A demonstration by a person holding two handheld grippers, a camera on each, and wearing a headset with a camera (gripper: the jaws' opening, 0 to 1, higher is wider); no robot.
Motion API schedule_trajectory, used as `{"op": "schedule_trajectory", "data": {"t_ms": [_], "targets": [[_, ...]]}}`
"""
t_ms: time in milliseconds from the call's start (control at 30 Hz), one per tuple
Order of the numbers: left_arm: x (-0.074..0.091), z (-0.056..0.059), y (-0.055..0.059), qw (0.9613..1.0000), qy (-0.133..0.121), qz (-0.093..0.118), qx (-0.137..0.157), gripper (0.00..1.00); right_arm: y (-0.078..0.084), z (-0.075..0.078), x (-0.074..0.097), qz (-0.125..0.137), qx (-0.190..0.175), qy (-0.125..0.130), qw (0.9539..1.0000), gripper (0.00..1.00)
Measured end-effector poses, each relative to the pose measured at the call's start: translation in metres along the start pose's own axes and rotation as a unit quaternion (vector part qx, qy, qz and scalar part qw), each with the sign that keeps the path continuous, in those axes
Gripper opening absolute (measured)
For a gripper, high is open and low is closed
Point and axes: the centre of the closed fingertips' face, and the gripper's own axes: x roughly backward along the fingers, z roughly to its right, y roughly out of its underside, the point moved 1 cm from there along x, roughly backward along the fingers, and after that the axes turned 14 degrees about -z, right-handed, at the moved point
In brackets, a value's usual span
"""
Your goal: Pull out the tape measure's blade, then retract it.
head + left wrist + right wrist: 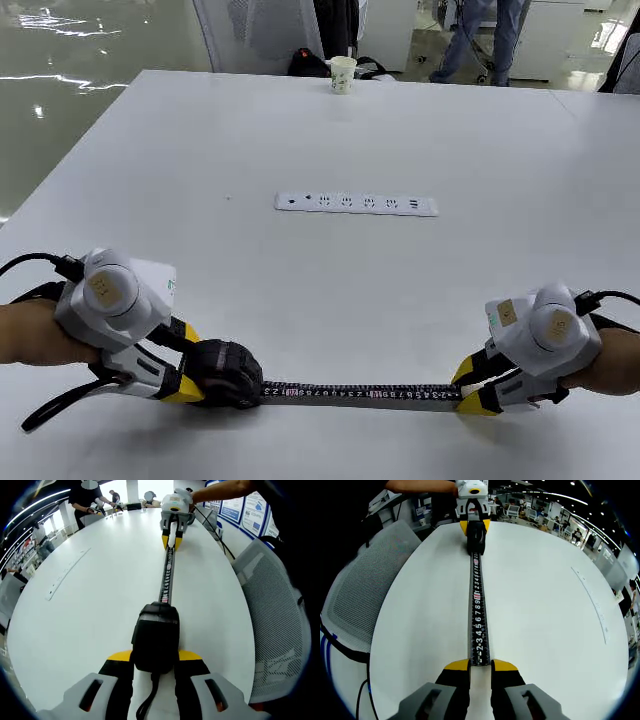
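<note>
Your blade [360,392] lies flat, running left-right along the table's [300,130] near edge. Your left gripper [200,375] is clamped round the case [225,373], and your right gripper [468,390] pinches the blade's tip. For retracting, I'd bring the right one leftward along that line.

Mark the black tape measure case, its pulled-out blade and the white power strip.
Black tape measure case [155,637]: left gripper view, top of housing.
Dark numbered blade [478,615]: right gripper view, printed face at mid-length.
White power strip [356,204]: head view, middle sockets.
</note>
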Motion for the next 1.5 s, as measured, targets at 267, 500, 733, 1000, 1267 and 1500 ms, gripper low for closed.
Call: {"op": "schedule_trajectory", "data": {"t_ms": [267, 500, 733, 1000, 1267, 1500], "targets": [[0.000, 0.000, 0.000, 0.9999, -0.004, -0.007, -0.009, 0.27, -0.001, -0.001, 0.000, -0.009, 0.014, 0.005, 0.9998, 0.12], [0.002, 0.000, 0.000, 0.9999, -0.007, -0.008, -0.005, 0.27, 0.000, -0.001, 0.001, -0.013, 0.015, 0.009, 0.9998, 0.13], [0.006, 0.001, 0.002, 0.9999, -0.012, -0.009, 0.002, 0.27, 0.003, -0.002, 0.004, -0.014, 0.013, 0.017, 0.9997, 0.14], [0.011, 0.005, 0.005, 0.9996, -0.017, -0.005, 0.020, 0.32, 0.010, -0.006, 0.008, -0.011, -0.003, 0.026, 0.9996, 0.21], [0.011, 0.011, 0.012, 0.9987, -0.021, 0.003, 0.046, 0.39, 0.010, -0.009, 0.014, 0.006, -0.029, 0.038, 0.9988, 0.26], [0.011, 0.012, 0.020, 0.9966, -0.028, 0.009, 0.077, 0.49, 0.009, -0.015, 0.016, 0.019, -0.048, 0.046, 0.9976, 0.31]]}}
